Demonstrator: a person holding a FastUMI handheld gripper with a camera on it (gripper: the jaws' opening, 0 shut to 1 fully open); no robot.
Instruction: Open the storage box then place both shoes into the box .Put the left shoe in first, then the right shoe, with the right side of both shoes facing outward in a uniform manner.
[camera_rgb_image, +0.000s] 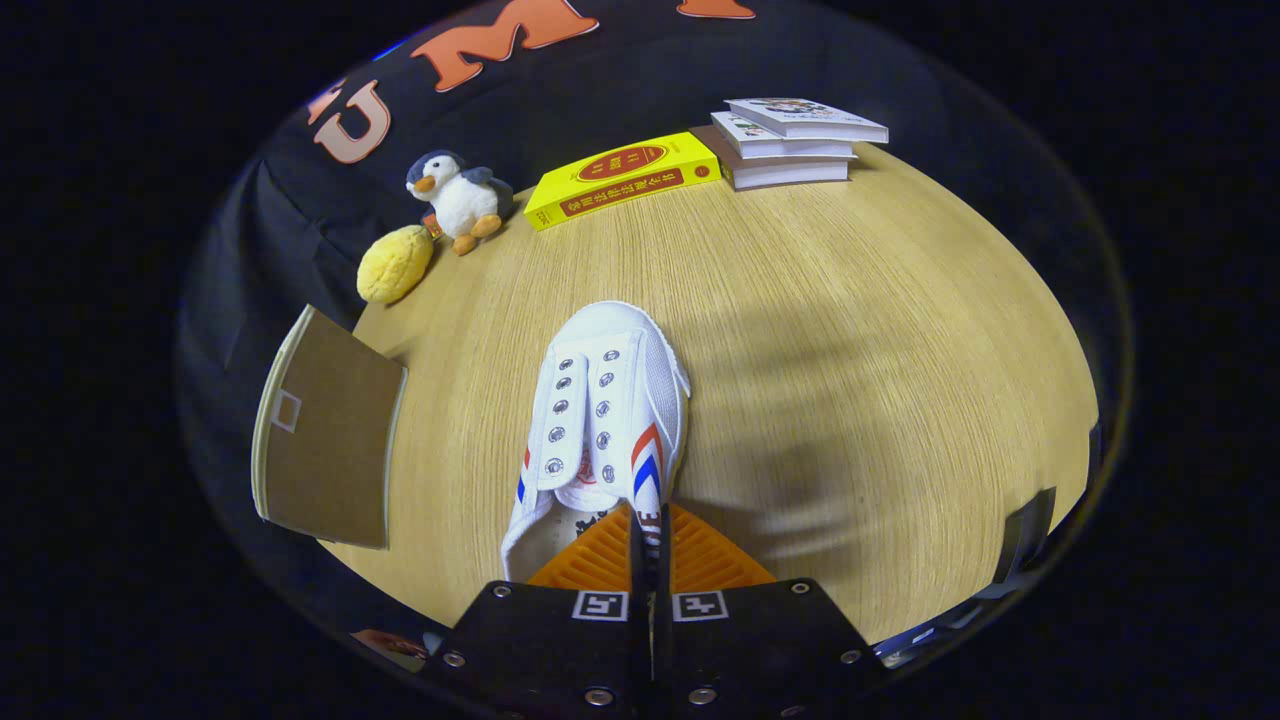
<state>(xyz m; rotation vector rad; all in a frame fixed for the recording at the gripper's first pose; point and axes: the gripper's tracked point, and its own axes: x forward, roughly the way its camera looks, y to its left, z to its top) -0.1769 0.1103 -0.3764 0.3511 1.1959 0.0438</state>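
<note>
One white shoe (603, 425) is in the tool (650, 545), whose two fingers are pressed together on the shoe's right side wall near the heel. The toe points away, over the desk (850, 380). To the left, at the desk's edge, is a brown box flap (325, 440). Beyond are a yellow lump (395, 264), a penguin toy (458, 198), a yellow book (620, 178) and stacked books (795, 142).

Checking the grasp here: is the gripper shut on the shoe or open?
Shut on the shoe: the gripper fingers meet on its right collar wall, heel end, toe pointing away over the table.
</note>
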